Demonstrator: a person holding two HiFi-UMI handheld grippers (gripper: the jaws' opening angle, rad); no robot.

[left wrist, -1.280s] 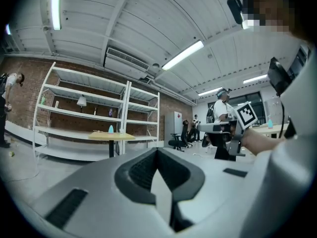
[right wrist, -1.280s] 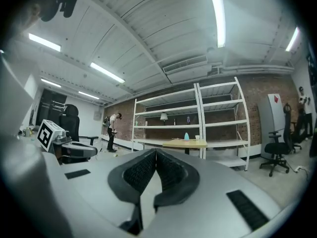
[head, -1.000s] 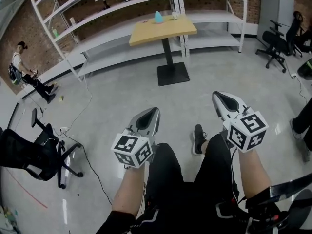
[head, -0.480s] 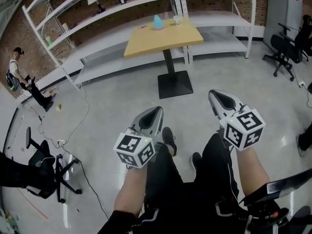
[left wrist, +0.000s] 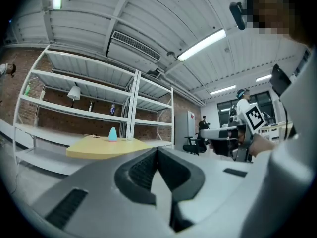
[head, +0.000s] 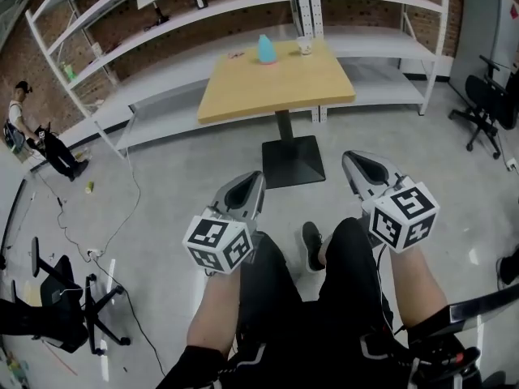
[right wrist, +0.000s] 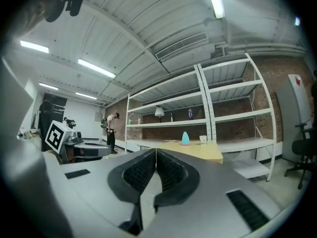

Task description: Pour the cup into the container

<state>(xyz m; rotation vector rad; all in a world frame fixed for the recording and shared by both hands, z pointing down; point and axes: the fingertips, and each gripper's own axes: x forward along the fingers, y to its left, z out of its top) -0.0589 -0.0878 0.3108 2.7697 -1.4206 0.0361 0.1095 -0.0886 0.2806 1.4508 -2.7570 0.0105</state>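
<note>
Cup near teal container on table

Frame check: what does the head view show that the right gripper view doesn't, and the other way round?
Head view only: the person's legs, the floor, the table's black base and an office chair at lower left.
Right gripper view only: the right gripper with its jaws closed together and nothing between them, and the ceiling lights.
Both: the yellow table, the blue container, the white cup and the white shelving.
</note>
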